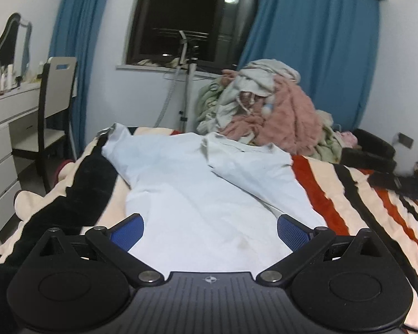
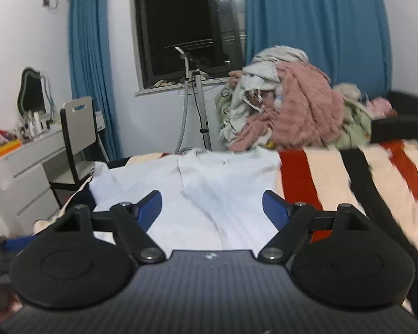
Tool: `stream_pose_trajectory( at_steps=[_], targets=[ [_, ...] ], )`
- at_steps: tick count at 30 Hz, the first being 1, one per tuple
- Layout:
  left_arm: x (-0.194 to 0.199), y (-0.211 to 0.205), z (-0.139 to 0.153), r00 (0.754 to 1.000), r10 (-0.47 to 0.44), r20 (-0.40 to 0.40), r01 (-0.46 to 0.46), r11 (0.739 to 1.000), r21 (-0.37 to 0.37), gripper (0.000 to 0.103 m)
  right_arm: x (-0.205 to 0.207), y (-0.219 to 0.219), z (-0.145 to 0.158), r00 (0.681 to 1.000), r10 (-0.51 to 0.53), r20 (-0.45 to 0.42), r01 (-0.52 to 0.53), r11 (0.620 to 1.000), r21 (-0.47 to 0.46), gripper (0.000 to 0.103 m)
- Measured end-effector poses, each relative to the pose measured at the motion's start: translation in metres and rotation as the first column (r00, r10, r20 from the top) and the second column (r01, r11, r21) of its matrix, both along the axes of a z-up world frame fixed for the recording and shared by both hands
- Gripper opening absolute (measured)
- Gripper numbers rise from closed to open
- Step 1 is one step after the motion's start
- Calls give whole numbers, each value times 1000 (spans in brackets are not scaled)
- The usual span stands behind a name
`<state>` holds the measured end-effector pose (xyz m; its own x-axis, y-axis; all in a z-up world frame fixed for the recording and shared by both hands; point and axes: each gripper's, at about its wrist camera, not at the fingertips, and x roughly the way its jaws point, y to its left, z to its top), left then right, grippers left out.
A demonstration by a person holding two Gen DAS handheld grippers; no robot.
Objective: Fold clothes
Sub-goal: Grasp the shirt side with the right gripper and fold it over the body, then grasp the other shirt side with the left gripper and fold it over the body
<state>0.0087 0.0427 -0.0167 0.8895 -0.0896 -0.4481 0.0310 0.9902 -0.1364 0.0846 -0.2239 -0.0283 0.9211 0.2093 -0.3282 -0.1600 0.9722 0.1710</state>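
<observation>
A pale blue shirt lies spread on the striped bed, its right side folded in over the body and its left sleeve stretched toward the bed's left edge. My left gripper hovers over the shirt's near hem, open, with only cloth seen below its blue pads. In the right wrist view the same shirt lies ahead, with the collar label at the far end. My right gripper is open above the shirt's near part, and nothing is between its fingers.
The bed wears a striped blanket in cream, black and red. A heap of clothes is piled at the far end. A white dresser, a chair and a garment steamer pole stand to the left and beyond.
</observation>
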Motion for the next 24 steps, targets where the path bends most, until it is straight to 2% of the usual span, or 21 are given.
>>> stream_pose_trajectory(
  at_steps=[3, 6, 10, 14, 17, 20, 24],
  targets=[
    [-13, -15, -3, 1000, -25, -10, 25, 1000, 1, 103, -37, -18, -14, 1000, -20, 10, 19, 999, 37, 81],
    [-27, -27, -7, 999, -38, -6, 39, 999, 23, 103, -60, -27, -29, 999, -50, 21, 50, 998, 26, 81],
    [-36, -40, -13, 998, -60, -12, 60, 998, 35, 102, -60, -36, -34, 997, -76, 16, 76, 997, 34, 81],
    [-31, -48, -22, 998, -59, -18, 60, 994, 87, 98, -57, -58, -33, 992, -127, -5, 126, 984, 125, 81],
    [-22, -47, -29, 995, -71, -69, 77, 994, 84, 95, -58, -79, -28, 986, -168, -1, 166, 972, 164, 81],
    [-19, -48, -35, 992, -80, -94, 90, 989, 114, 94, -65, -110, -17, 970, -242, 20, 232, 947, 222, 81],
    [-15, -60, -39, 980, -147, -137, 164, 979, 120, 84, -73, -148, -13, 950, -311, 20, 295, 920, 259, 81]
  ],
)
